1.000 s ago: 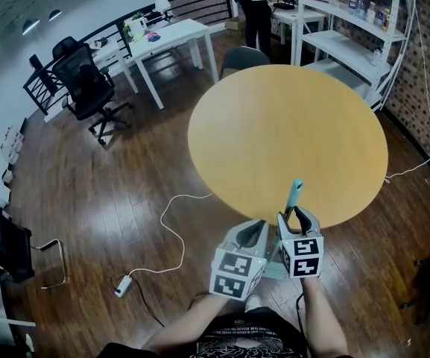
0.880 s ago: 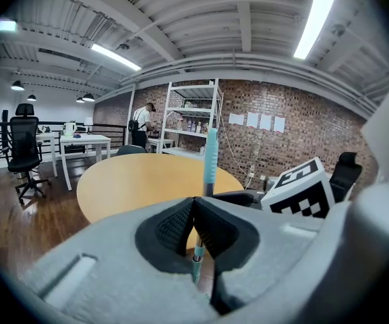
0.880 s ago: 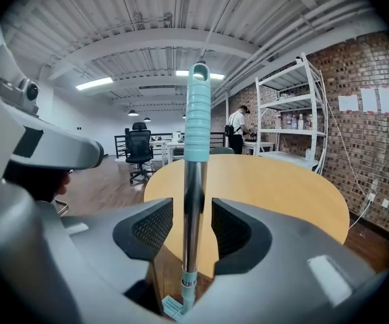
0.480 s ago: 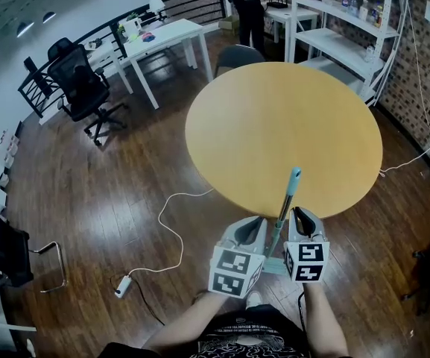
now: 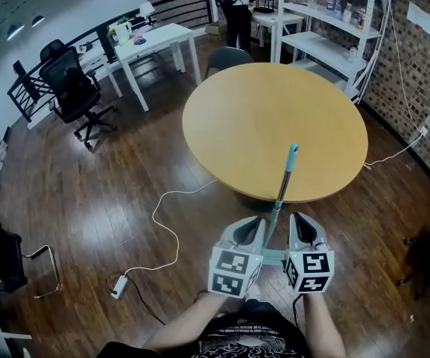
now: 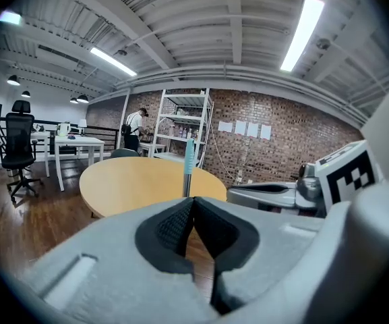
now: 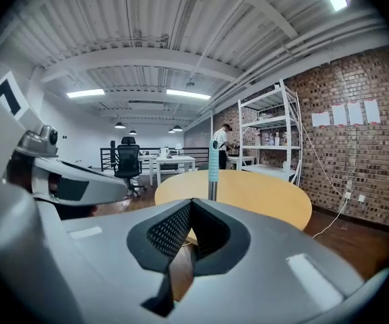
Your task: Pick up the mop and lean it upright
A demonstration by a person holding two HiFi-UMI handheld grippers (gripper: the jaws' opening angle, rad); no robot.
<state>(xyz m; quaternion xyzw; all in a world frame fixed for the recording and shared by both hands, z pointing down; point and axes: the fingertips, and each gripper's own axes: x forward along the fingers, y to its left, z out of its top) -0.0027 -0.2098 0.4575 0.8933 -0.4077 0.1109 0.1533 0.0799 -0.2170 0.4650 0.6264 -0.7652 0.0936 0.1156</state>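
The mop [image 5: 285, 179] stands nearly upright, its grey handle with a teal tip leaning against the near edge of the round wooden table [image 5: 274, 110]. Its teal head [image 5: 273, 256] rests on the floor between my two grippers. My left gripper [image 5: 253, 224] is just left of the handle, shut and empty. To the right of the handle, my right gripper [image 5: 302, 220] is also shut, holding nothing. In the left gripper view the handle [image 6: 188, 171] rises beyond the shut left gripper [image 6: 193, 204]. In the right gripper view the handle [image 7: 213, 174] stands beyond the shut right gripper [image 7: 191, 204].
A white cable and power strip [image 5: 118, 287] lie on the wooden floor to the left. Behind the table stand a grey chair [image 5: 226, 57], a white desk [image 5: 151, 39], black office chairs [image 5: 69, 88] and white shelving [image 5: 334, 21]. A person [image 5: 237, 10] stands at the back.
The right gripper, which was at the mop handle, has drawn back from it and now sits shut beside it. The mop stays leaning on the table edge.
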